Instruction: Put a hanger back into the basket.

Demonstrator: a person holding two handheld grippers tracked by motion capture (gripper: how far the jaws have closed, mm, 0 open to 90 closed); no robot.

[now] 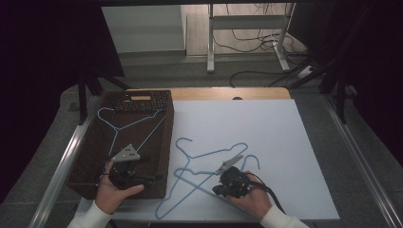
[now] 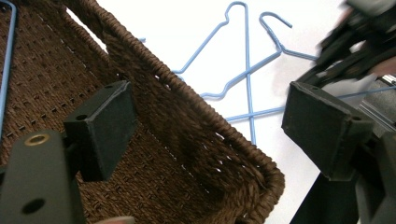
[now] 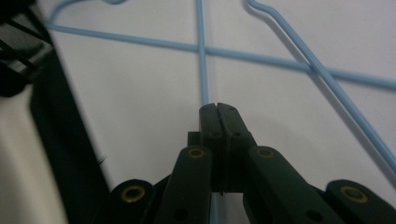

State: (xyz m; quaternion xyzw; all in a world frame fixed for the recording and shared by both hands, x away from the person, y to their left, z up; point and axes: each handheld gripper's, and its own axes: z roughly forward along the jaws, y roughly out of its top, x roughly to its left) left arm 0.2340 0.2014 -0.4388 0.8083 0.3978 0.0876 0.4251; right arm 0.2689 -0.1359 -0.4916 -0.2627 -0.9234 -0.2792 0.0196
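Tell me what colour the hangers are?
Light blue. The hangers show best in the high view.

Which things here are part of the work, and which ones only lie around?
In use: two blue hangers on the white board, one in the right gripper; hanger in basket; wicker basket; left gripper.
Idle: keyboard, floor cables.
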